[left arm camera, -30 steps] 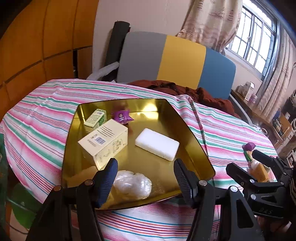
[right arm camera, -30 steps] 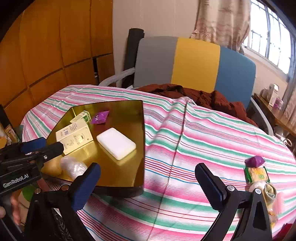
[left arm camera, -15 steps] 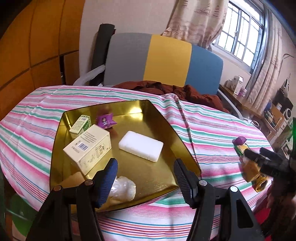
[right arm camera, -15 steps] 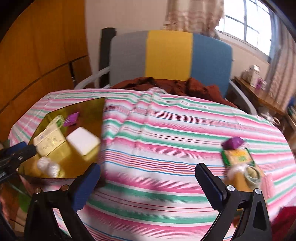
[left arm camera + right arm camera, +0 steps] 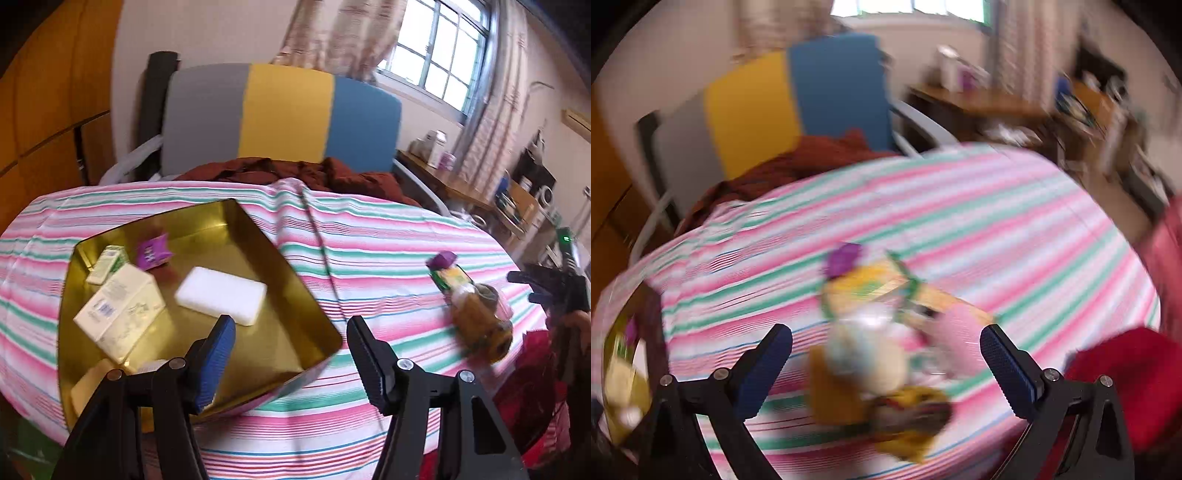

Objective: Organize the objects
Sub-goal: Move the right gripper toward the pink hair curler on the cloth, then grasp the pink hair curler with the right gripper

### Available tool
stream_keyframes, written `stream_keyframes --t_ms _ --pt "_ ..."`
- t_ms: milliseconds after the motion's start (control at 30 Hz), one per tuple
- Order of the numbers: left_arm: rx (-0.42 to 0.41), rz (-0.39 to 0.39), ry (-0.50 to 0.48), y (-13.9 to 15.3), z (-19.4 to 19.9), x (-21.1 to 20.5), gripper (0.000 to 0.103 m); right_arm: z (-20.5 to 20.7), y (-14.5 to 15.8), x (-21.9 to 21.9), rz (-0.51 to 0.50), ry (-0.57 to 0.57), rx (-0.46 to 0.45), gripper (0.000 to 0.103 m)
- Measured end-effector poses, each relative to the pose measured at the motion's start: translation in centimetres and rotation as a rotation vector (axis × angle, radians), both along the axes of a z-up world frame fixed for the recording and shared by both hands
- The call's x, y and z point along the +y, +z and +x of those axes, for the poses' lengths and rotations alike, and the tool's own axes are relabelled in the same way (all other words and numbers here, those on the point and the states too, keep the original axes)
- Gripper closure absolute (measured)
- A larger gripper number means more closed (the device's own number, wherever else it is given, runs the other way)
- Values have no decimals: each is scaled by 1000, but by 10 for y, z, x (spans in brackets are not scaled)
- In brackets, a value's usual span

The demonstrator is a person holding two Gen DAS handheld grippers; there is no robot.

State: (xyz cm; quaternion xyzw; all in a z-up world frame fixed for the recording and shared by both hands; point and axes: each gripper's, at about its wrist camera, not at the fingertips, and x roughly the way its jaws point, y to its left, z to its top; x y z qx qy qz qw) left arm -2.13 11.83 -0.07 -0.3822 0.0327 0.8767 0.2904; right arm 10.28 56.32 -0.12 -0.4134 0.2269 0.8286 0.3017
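A gold tray (image 5: 295, 288) sits on the striped tablecloth at the left. It holds a white block (image 5: 221, 295), a cream box (image 5: 120, 312), a small green-white box (image 5: 105, 264) and a purple packet (image 5: 152, 252). My left gripper (image 5: 290, 354) is open and empty above the tray's near right corner. A heap of loose items (image 5: 476, 310) with a purple packet (image 5: 441, 259) lies at the table's right. In the blurred right wrist view my right gripper (image 5: 886, 363) is open and empty just before that heap (image 5: 879, 339). The right gripper also shows in the left wrist view (image 5: 550, 284).
A grey, yellow and blue chair back (image 5: 280, 118) stands behind the table with a dark red cloth (image 5: 295, 173) draped at its base. A wooden side table (image 5: 454, 184) with clutter is at the far right. A red cloth (image 5: 1119, 384) lies by the table's right edge.
Both grippers have swung right. The left one moved from over the tray's middle to its right corner. The right one turned from the tray side onto the heap of loose items.
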Motion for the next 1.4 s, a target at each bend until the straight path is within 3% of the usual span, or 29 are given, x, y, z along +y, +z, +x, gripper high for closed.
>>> stream_keyframes --t_ms 133,300,500,533,567,667,767,1100,1400 --pt "-9 -16 -46 -3 5 17 39 6 -26 31 -81 -69 -71 14" --pt "-28 -36 -92 -9 9 32 39 7 -41 50 -176 -115 -74 15" --pt "-32 -43 -157 -11 14 52 39 0 -64 62 -258 -149 -142 15" --pt "-34 -46 -168 -12 15 57 39 0 -67 62 -269 -152 -153 19" --pt "-36 -50 -181 -12 16 61 39 0 -68 63 -267 -155 -160 36" --pt "-33 -59 -230 -13 21 75 39 3 -68 61 -273 -153 -160 48" --pt "-41 -60 -288 -14 26 94 39 9 -63 60 -270 -151 -116 56" --pt "-130 -20 -459 -21 38 166 39 16 -36 40 -241 -5 140 56" --pt "-172 -30 -560 -31 50 228 39 18 -20 54 -219 -55 306 56"
